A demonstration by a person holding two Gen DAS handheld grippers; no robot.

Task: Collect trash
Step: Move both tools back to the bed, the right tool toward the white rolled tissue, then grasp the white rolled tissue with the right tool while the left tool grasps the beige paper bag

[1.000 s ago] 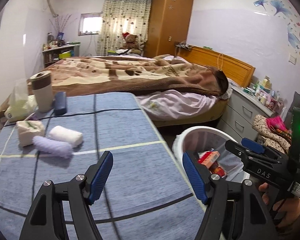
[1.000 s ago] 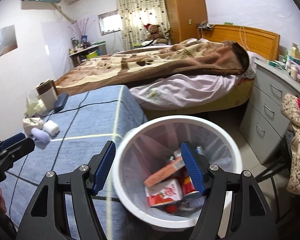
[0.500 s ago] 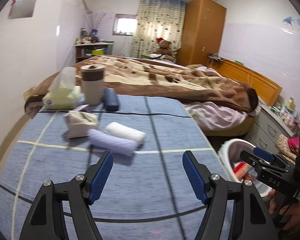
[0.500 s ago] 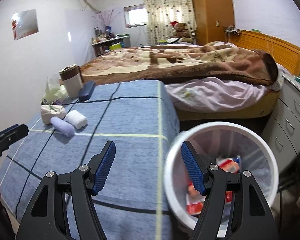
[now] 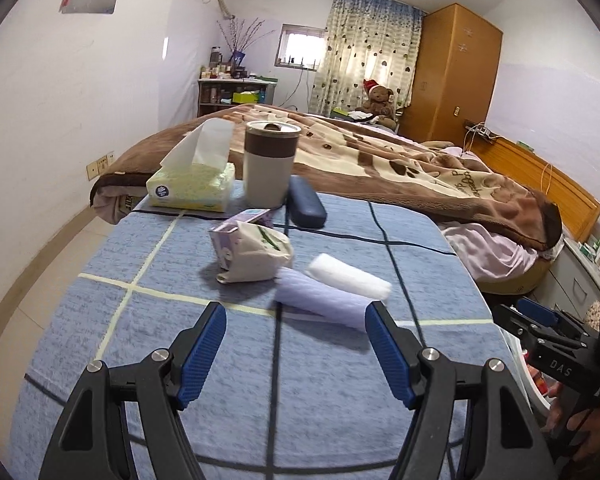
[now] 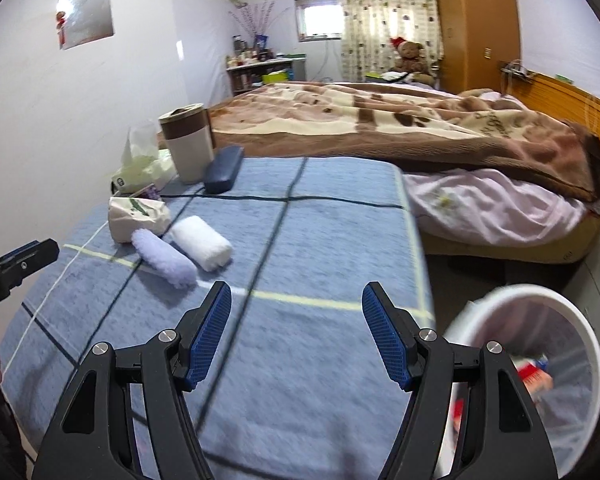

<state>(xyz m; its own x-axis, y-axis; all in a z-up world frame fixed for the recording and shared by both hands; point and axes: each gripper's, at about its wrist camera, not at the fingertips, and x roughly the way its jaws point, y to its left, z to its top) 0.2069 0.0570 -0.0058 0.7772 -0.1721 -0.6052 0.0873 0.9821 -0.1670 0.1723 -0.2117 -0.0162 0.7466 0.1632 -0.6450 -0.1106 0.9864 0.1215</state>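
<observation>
On the blue-clothed table [image 5: 148,344] lie a crumpled beige wrapper [image 5: 258,256] over a small purple carton [image 5: 236,228], a lilac roll [image 5: 320,298] and a white roll [image 5: 348,276]. My left gripper [image 5: 296,354] is open and empty, just short of the lilac roll. My right gripper [image 6: 296,336] is open and empty over the table's right part; the wrapper [image 6: 138,218] and rolls [image 6: 166,256] lie far left of it. The white trash bin [image 6: 540,364], holding red packets, stands at lower right beside the table.
At the table's far edge stand a tissue box [image 5: 192,188], a brown-and-beige cup [image 5: 270,164] and a dark blue case [image 5: 306,200]. A bed with a brown blanket [image 5: 420,172] lies beyond. Drawers [image 5: 580,280] stand to the right.
Both grippers swung left, away from the bin and toward the table items. The left gripper came closer to the rolls and wrapper. Both stayed open and empty.
</observation>
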